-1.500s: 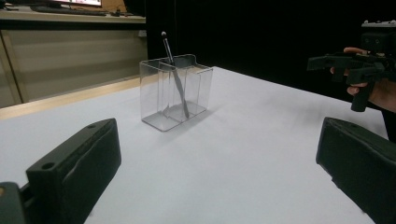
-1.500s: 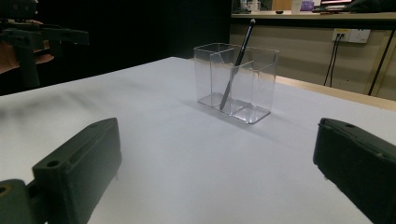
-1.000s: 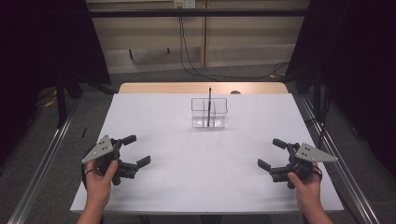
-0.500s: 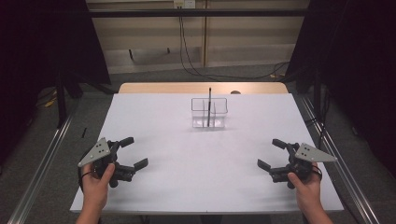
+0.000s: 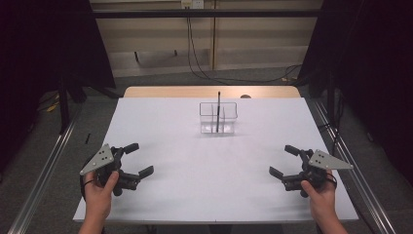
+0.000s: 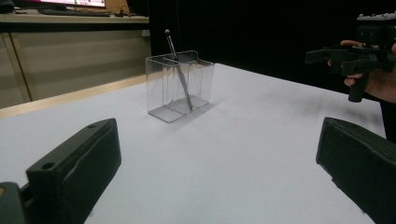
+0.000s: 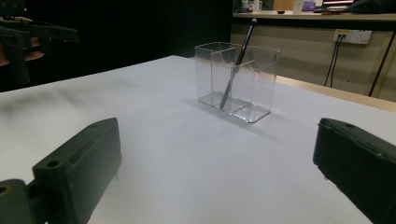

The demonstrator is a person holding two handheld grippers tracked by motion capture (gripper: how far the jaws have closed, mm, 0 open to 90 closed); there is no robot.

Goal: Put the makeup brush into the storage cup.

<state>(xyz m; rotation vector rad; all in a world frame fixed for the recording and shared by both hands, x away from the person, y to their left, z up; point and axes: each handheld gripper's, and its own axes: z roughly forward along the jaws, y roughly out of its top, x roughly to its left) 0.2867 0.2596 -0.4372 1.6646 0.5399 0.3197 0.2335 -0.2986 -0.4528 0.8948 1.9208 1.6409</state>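
Hard to make out: the clear container [image 5: 217,117] has see-through walls, so from the high view its dividers and which cell the brush stands in cannot be told.
Cut off: in each gripper view the two black jaws run off the bottom edge, so only their tips show.
Left gripper [image 5: 134,159]: held in the person's left hand [image 5: 99,191] at about 8 o'clock on the white table [image 5: 204,195]; jaws spread wide, nothing between them, touching nothing.
Right gripper [image 5: 284,161]: held in the right hand [image 5: 321,194] at about 4 o'clock on the table; jaws wide apart, empty.
Container: toward 12 o'clock, near the far edge, well apart from both grippers; divided into compartments, as the right gripper view shows [image 7: 237,81].
Brush [image 7: 238,63]: thin, dark, leaning inside the container, tip sticking out above the rim.
Far gripper: the right gripper also appears at 2 o'clock in the left gripper view [image 6: 359,53].
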